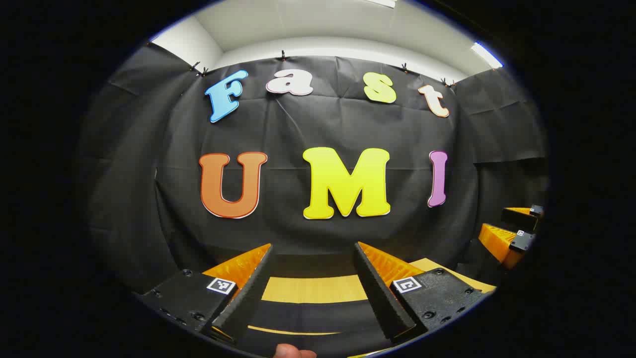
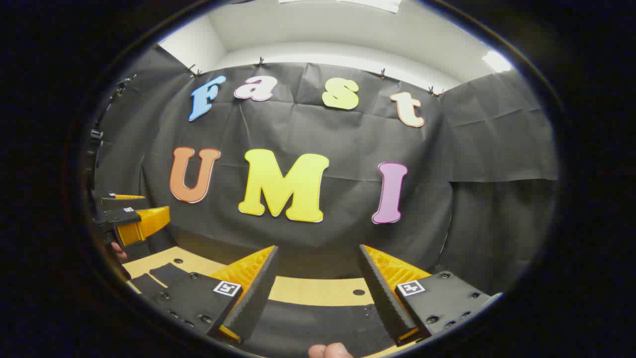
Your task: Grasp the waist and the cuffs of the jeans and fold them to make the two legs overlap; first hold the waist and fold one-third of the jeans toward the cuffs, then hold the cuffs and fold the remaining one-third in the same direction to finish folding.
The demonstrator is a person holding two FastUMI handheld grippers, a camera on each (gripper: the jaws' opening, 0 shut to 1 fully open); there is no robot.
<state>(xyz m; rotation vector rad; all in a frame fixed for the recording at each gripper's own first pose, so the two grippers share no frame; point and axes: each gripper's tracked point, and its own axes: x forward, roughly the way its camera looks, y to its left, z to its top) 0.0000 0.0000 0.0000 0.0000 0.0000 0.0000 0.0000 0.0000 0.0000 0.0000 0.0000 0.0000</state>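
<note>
Square coded tags are seen on both grippers; nothing on them is readable. Left gripper (image 1: 313,283) and right gripper (image 2: 318,286) are held spread, nothing between the fingers. A wooden table (image 2: 318,291) lies beneath. Dark jeans (image 2: 318,323), near, are draped over it. Black cloth walls, white ceiling above.

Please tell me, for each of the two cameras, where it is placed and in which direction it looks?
Left gripper view: rides on the left gripper, facing the black cloth wall over the wooden table; its own fingers stand apart, a fingertip shows at the bottom, and the right gripper is at the right edge.
Right gripper view: rides on the right gripper, facing the same wall; own fingers apart, the left gripper at the left edge.
Shared: wall, table, dark jeans below.
</note>
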